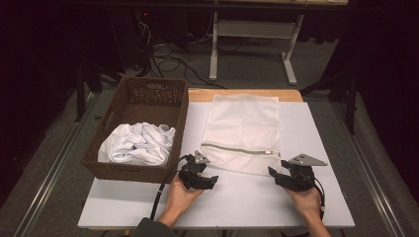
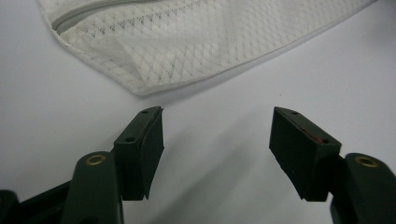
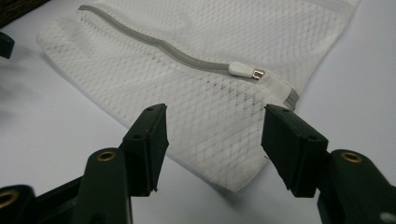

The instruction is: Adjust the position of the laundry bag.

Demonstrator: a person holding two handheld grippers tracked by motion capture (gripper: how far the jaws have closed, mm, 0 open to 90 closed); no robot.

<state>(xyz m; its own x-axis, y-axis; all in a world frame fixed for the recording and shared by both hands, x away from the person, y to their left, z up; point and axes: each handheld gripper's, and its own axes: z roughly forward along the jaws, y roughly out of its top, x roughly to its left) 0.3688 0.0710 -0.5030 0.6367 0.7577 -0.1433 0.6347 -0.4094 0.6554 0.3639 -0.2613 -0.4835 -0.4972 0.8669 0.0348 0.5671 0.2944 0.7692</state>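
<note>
White mesh laundry bag (image 1: 242, 132) lies flat on the white bench (image 1: 123, 202), its grey zipper (image 1: 237, 149) running across the near end with the white pull (image 3: 243, 70) at the right end of the track. My left gripper (image 1: 210, 180) sits low over the bench just short of the bag's near left corner, its fingers (image 2: 144, 149) spread wide with nothing between them and bare bench beneath. My right gripper (image 1: 276, 177) is at the bag's near right corner, its fingers (image 3: 149, 144) also wide and empty, and the mesh corner lies between and just beyond them. To the left of the bag, touching its edge or just beside it, stands a brown wicker basket (image 1: 148, 98) holding crumpled white cloth (image 1: 138, 143).
</note>
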